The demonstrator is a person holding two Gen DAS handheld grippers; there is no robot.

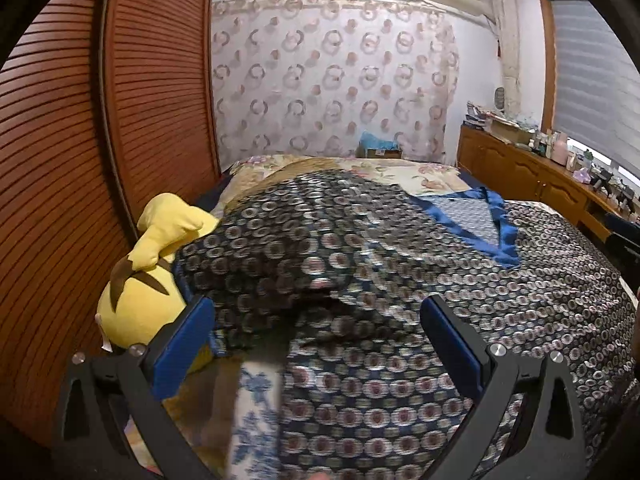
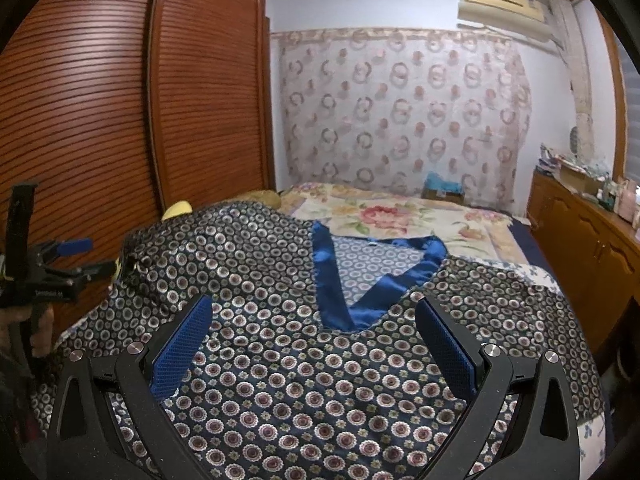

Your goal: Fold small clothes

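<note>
A dark garment (image 2: 280,360) printed with small rings lies spread on the bed, its blue satin V-neck collar (image 2: 344,280) pointing toward me. My right gripper (image 2: 314,340) hovers open just above its chest, with nothing between the blue pads. The garment's left side (image 1: 280,248) is bunched and raised in a fold, and the collar (image 1: 472,220) lies to its right. My left gripper (image 1: 316,328) hangs open over that side and holds nothing; this view is blurred. In the right wrist view the left gripper (image 2: 76,258) shows at the far left, held by a hand.
A yellow plush toy (image 1: 136,300) lies against the louvred wooden wardrobe (image 1: 60,160) at the left of the bed. A floral bedspread (image 2: 380,216) covers the far end. A blue-and-white cloth (image 1: 256,400) shows under the garment. A cluttered wooden cabinet (image 2: 580,248) runs along the right.
</note>
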